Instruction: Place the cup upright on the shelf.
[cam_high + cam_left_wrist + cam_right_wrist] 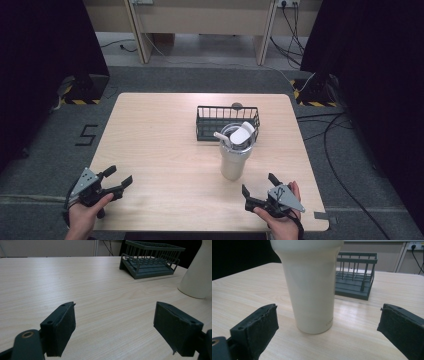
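The table (165,150) carries a dark wire basket (227,121) at its far right, with a tall cream cup (235,152) just in front of it. The cup looks top-heavy: a high or off-centre squeeze could tip it. The right gripper (258,189) faces it from nearby, jaws spread wide; the left gripper (118,178), near left, is spread and empty too

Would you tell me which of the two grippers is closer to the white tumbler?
The right gripper: the tumbler stands just beyond its open jaws, while the left gripper sits far across the table.
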`<state>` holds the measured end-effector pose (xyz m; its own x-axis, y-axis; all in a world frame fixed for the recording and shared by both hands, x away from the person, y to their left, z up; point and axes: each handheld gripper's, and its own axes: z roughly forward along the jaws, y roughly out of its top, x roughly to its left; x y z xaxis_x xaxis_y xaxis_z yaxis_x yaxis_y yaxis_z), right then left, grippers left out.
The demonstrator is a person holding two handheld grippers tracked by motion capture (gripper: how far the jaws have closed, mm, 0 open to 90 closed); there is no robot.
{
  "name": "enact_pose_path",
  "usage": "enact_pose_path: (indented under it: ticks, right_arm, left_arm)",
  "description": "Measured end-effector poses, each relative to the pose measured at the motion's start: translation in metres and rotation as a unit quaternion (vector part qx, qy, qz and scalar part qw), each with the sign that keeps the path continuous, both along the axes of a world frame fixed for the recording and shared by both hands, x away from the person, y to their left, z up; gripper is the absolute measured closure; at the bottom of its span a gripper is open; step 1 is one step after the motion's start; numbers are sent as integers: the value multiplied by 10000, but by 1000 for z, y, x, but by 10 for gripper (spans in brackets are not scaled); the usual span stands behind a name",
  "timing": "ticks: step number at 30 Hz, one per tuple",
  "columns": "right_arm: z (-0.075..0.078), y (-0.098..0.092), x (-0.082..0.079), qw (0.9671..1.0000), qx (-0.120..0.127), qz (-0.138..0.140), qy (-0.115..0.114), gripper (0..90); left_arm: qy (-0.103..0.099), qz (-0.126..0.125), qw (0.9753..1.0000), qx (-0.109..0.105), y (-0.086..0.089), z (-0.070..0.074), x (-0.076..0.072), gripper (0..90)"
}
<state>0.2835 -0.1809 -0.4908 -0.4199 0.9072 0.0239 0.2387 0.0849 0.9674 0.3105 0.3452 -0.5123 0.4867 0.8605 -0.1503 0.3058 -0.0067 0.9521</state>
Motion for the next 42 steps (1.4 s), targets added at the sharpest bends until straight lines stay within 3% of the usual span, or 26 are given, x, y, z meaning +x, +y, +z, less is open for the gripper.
enact_pose_path:
  ticks: [12,42]
  right_arm:
    - [7,9,4,9999,21,110,-92,33]
    - [19,35,46,9995,-3,254,-184,54]
  left_arm:
    - [-1,-18,10000,16,0,0,0,171]
    - [-13,-17,10000,-3,0,0,0,170]
